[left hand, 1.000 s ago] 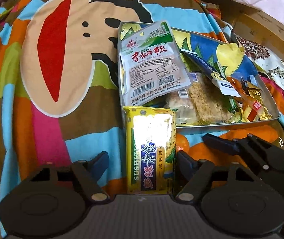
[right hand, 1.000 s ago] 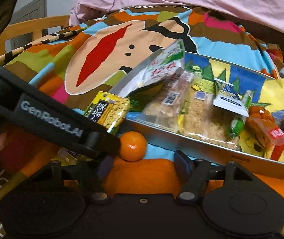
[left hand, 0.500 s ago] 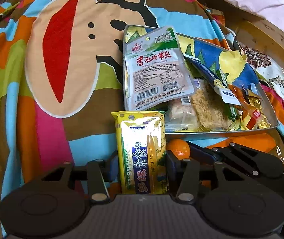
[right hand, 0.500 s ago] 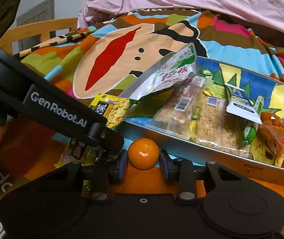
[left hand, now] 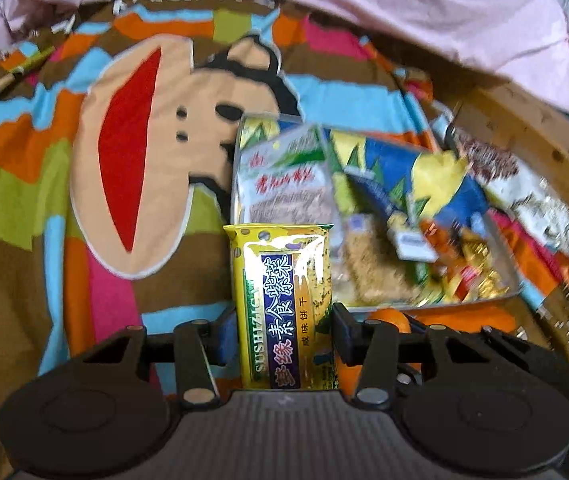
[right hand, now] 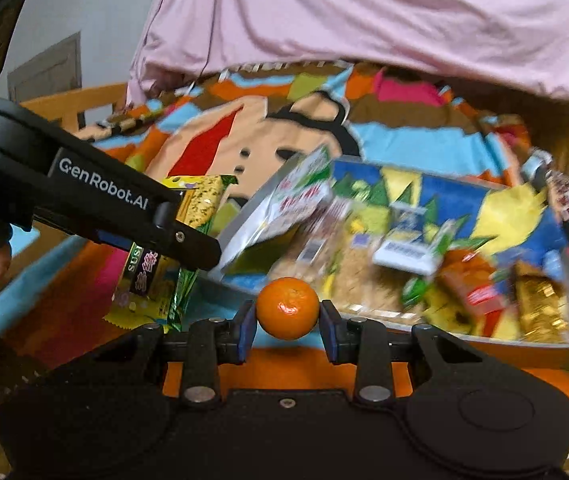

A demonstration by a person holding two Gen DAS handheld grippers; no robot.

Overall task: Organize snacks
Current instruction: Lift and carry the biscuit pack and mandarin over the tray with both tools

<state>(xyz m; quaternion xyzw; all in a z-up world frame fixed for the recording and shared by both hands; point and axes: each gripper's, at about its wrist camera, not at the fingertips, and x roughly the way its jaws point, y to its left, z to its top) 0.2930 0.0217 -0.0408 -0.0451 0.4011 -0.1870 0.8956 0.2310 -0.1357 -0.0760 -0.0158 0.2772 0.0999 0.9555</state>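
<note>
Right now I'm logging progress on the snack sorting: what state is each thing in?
Left tool: shut on the yellow cracker packet, held off the blanket.
Right tool: shut on the mandarin.
Metal tray: on the blanket, full of snack packets.
White-green packet: leaning on the tray's rim.

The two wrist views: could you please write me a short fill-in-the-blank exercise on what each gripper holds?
1. The right gripper has its jaws shut on a small ____.
2. The left gripper holds a ____ biscuit packet.
3. The other snacks lie in a metal ____.
Missing words: mandarin; yellow; tray.
</note>
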